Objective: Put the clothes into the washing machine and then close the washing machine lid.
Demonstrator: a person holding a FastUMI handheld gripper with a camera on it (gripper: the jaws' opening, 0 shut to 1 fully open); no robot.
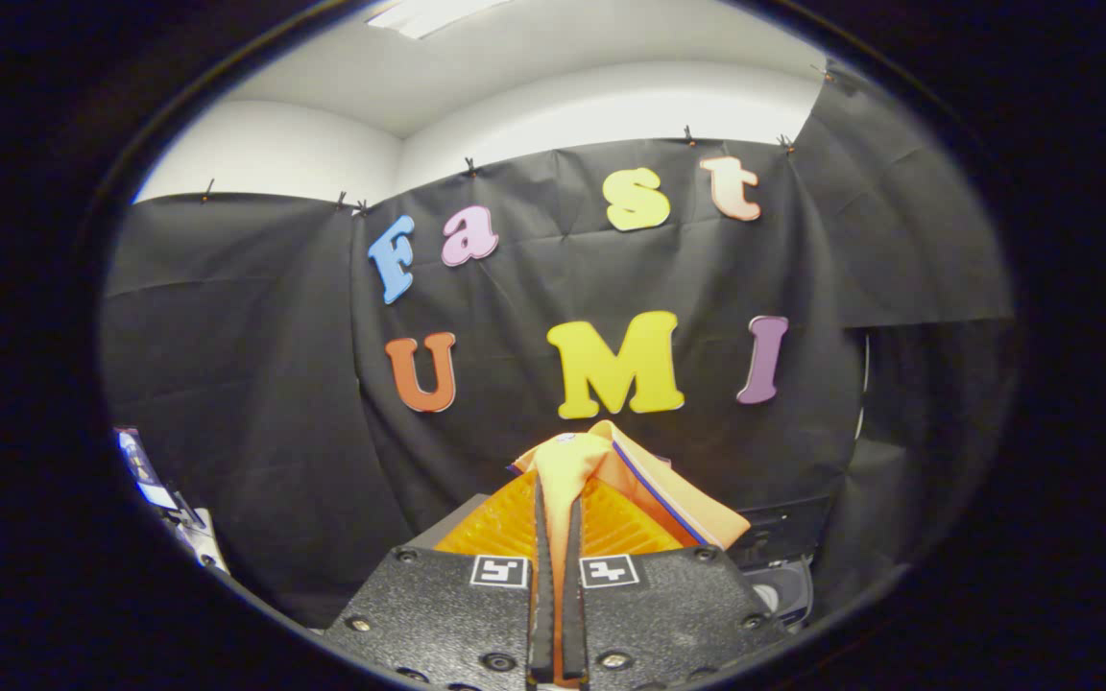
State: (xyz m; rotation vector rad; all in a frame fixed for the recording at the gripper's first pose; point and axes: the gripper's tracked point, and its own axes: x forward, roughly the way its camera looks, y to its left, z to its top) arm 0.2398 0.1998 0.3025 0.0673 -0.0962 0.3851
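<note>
Gripper [558, 518] with 2 fingers pinching orange garment [611, 470], fabric bunched at 12 o'clock beyond fingertips, black cloth wall behind

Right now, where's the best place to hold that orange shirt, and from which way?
Hold it where the gripper already does: the bunched fold at the top of the orange shirt. Both fingers look pinched shut on that narrow ridge of cloth, and the rest hangs loose beyond them. A gathered fold is probably easier to pinch than flat fabric, so come at it head-on.
</note>
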